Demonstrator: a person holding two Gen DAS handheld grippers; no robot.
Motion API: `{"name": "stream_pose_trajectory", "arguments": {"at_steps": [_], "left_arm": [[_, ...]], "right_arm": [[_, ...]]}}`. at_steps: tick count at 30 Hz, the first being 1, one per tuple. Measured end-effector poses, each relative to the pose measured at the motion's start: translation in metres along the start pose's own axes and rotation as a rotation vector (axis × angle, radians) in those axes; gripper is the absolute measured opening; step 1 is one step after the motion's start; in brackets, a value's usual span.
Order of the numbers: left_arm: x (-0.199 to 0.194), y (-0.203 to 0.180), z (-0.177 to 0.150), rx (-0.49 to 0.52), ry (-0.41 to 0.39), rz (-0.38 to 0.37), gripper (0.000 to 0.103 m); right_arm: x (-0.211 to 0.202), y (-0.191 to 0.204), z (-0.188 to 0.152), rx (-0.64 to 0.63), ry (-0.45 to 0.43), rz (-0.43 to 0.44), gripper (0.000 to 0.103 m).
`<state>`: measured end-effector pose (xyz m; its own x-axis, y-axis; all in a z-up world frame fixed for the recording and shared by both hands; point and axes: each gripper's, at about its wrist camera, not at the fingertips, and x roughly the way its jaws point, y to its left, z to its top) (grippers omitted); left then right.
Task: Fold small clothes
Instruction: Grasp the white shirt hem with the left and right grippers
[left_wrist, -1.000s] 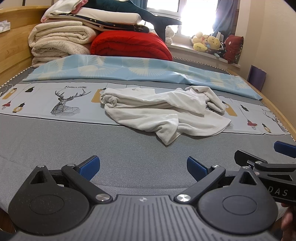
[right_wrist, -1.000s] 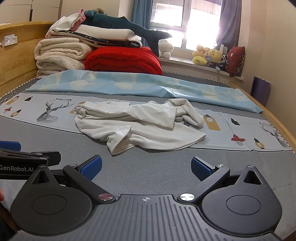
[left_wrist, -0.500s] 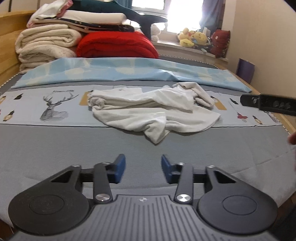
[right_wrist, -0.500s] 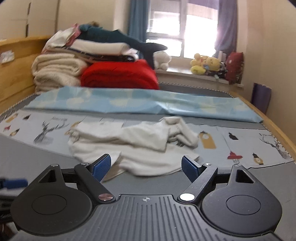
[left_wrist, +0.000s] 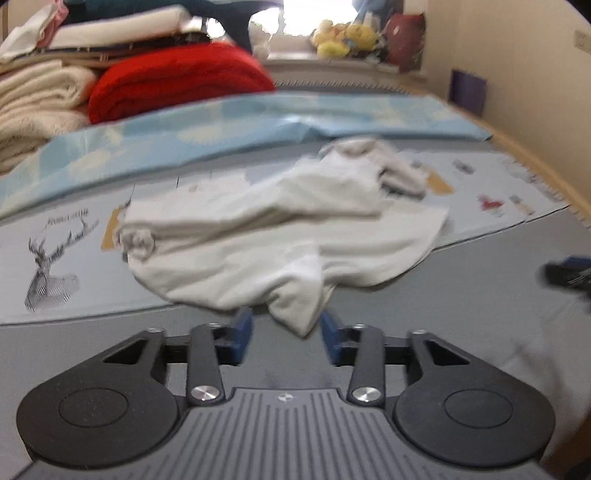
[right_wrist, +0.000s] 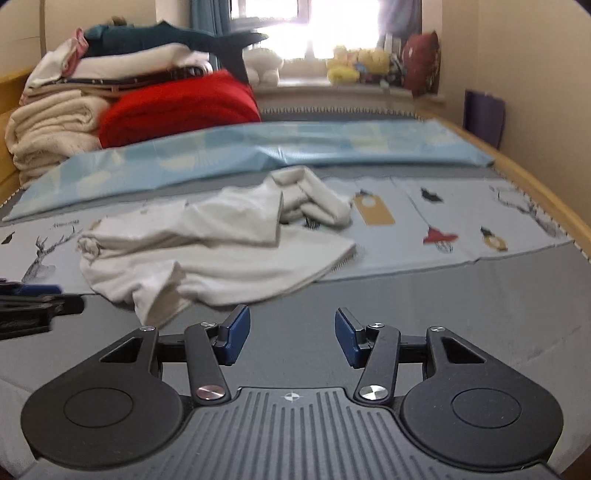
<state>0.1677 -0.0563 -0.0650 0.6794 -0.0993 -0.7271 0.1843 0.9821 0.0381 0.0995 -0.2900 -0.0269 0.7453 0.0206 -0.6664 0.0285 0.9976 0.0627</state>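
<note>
A crumpled white garment (left_wrist: 280, 236) lies on the bed, also in the right wrist view (right_wrist: 218, 243). My left gripper (left_wrist: 287, 334) is open, with the garment's near corner (left_wrist: 299, 314) hanging between its blue pads, not pinched. My right gripper (right_wrist: 290, 332) is open and empty over grey sheet, just in front of the garment's near edge. The left gripper shows at the left edge of the right wrist view (right_wrist: 33, 302); the right gripper shows blurred at the right edge of the left wrist view (left_wrist: 569, 273).
A printed deer mat (right_wrist: 461, 221) lies under the garment. A blue sheet (right_wrist: 258, 155) lies behind it. Folded blankets and a red quilt (right_wrist: 177, 107) are stacked at the back left. The wooden bed rail (right_wrist: 535, 192) runs along the right.
Both grippers have moved forward to the garment. The left gripper's jaws have spread a little and now flank the garment's near corner. The right gripper's jaws have narrowed somewhat.
</note>
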Motion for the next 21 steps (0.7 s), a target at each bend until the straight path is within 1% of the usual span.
{"name": "stream_pose_trajectory", "arguments": {"at_steps": [1, 2, 3, 4, 5, 8, 9, 11, 14, 15, 16, 17, 18, 19, 20, 21], "left_arm": [[0.016, -0.002, 0.002, -0.007, 0.058, 0.034, 0.053], [0.022, -0.002, 0.005, -0.029, 0.065, 0.039, 0.054], [0.028, -0.003, 0.009, -0.055, 0.055, 0.024, 0.057], [0.033, -0.005, 0.011, -0.060, 0.054, 0.018, 0.070], [0.039, -0.010, 0.013, -0.049, 0.055, 0.019, 0.080], [0.059, -0.025, 0.015, -0.001, 0.063, 0.033, 0.081], [0.065, -0.029, 0.016, -0.001, 0.063, 0.034, 0.081], [0.076, -0.031, 0.018, -0.017, 0.063, 0.053, 0.081], [0.088, -0.029, 0.018, -0.058, 0.071, 0.103, 0.080], [0.091, -0.026, 0.019, -0.072, 0.065, 0.119, 0.077], [0.093, -0.023, 0.019, -0.087, 0.056, 0.132, 0.069], [0.094, -0.020, 0.019, -0.095, 0.054, 0.138, 0.055], [0.096, -0.018, 0.019, -0.100, 0.060, 0.129, 0.043], [0.097, -0.016, 0.018, -0.100, 0.073, 0.114, 0.012], [0.096, -0.015, 0.017, -0.091, 0.086, 0.111, 0.009], [0.093, -0.015, 0.016, -0.074, 0.084, 0.125, 0.009]], "right_arm": [[0.002, -0.003, 0.001, 0.008, 0.007, 0.005, 0.055], [0.002, -0.005, 0.002, 0.009, 0.007, 0.001, 0.056], [0.003, -0.008, 0.003, 0.009, 0.008, -0.006, 0.057], [0.005, -0.010, 0.004, 0.008, 0.016, -0.010, 0.057], [0.006, -0.012, 0.004, 0.008, 0.016, -0.009, 0.057], [0.010, -0.015, 0.006, -0.001, 0.016, -0.012, 0.058], [0.011, -0.016, 0.007, -0.002, 0.009, -0.013, 0.059], [0.012, -0.019, 0.007, -0.002, 0.007, -0.012, 0.059], [0.013, -0.024, 0.007, 0.000, 0.012, -0.012, 0.060], [0.014, -0.025, 0.007, -0.001, 0.013, -0.013, 0.061], [0.014, -0.026, 0.007, -0.003, 0.014, -0.015, 0.061], [0.013, -0.027, 0.007, -0.004, 0.014, -0.017, 0.061], [0.013, -0.028, 0.007, -0.005, 0.014, -0.020, 0.062], [0.013, -0.030, 0.007, -0.006, 0.014, -0.024, 0.062], [0.013, -0.031, 0.008, -0.006, 0.014, -0.029, 0.062], [0.013, -0.033, 0.008, -0.005, 0.013, -0.034, 0.062]]}}
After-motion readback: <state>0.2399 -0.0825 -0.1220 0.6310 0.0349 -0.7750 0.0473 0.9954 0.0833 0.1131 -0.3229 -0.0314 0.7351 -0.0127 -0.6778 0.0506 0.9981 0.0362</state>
